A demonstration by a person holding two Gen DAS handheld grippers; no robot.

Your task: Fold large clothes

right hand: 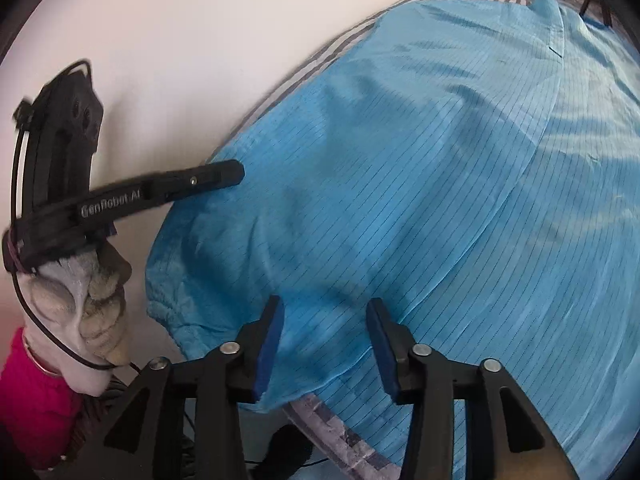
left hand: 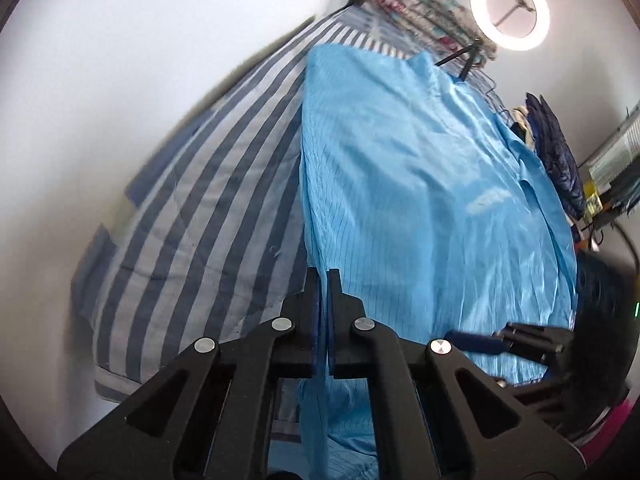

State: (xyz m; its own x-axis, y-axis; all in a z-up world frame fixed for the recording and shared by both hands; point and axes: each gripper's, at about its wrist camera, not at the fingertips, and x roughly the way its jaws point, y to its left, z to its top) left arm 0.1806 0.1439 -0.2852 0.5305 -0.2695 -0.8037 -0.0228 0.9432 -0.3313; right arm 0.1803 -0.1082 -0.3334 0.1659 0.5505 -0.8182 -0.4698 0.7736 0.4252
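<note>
**Left tongs clamped on the blue garment's edge, right tongs standing apart over its hem**

The left tongs (left hand: 323, 276) are closed together, and the side edge of the pale blue garment (left hand: 420, 180) runs straight into the narrow slit between their fingers. Cloth hangs below them as well, so they are clamped on that edge. The right wrist view shows the same tongs from the side, with their tip at the garment's border. A gloved hand (right hand: 92, 300) grips the handle, and a pink sleeve (right hand: 32, 392) follows behind it.

The right tongs (right hand: 326, 336) stand apart. Their two blue pads (right hand: 272, 340) are over the garment's near hem with cloth showing in the gap, but neither pad presses on it.

The garment has fine dark pinstripes and lies spread ahead of both tongs on a grey-and-navy striped bedsheet (left hand: 200, 200). The sheet shows to the left of the left tongs and peeks out under the hem just below the right tongs. A white wall (left hand: 120, 60) rises beyond the sheet.

Far ahead of the left tongs, past the garment's top end, are a heap of patterned cloth (left hand: 416, 12) and a lit ring light (left hand: 510, 8). To the right a dark blue quilted item (left hand: 560, 160) hangs or leans. Beside it at the picture's edge is a shelf (left hand: 620, 152), and what it holds is too blurred to tell.
</note>
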